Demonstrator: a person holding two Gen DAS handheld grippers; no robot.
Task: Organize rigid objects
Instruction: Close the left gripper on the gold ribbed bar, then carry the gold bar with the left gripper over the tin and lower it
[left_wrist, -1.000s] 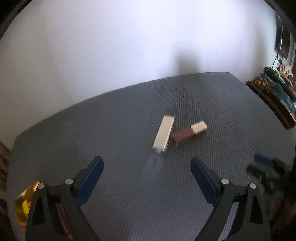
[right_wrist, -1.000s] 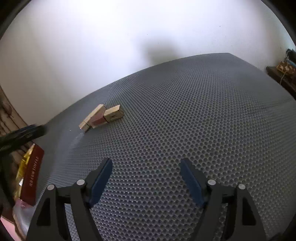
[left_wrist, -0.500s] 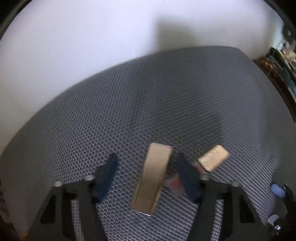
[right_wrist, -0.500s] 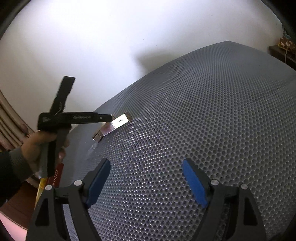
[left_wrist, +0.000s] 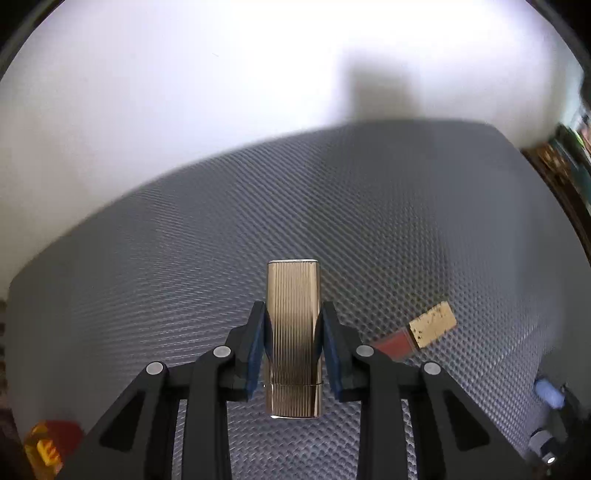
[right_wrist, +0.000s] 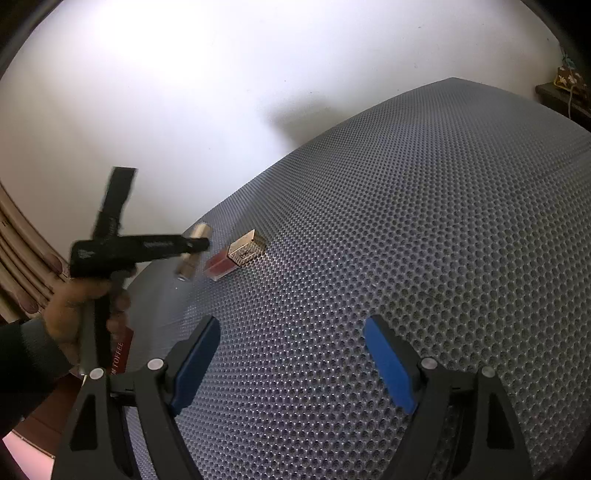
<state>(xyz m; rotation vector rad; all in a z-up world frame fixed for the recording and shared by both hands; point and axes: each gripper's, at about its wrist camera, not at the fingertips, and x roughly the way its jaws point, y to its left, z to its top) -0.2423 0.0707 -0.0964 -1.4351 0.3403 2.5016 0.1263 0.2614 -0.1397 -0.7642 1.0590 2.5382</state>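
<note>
A ribbed gold rectangular case (left_wrist: 293, 332) lies on the grey honeycomb mat (left_wrist: 369, 229). My left gripper (left_wrist: 293, 325) is shut on its sides, with the case pointing straight ahead between the blue pads. A red lip-gloss bottle with a gold cap (left_wrist: 417, 334) lies just to its right; it also shows in the right wrist view (right_wrist: 236, 254). There the gold case (right_wrist: 194, 247) is partly hidden behind the hand-held left gripper (right_wrist: 192, 245). My right gripper (right_wrist: 291, 358) is open and empty above the mat, nearer than both objects.
The mat's left edge drops off near a red book (right_wrist: 120, 350). A yellow and red item (left_wrist: 48, 446) sits at the lower left. A dark shelf with clutter (left_wrist: 561, 170) stands at the right, beside a white wall.
My left gripper moved down over the gold case, turned in line with it and closed on its sides. My right gripper stayed open and shifted only slightly.
</note>
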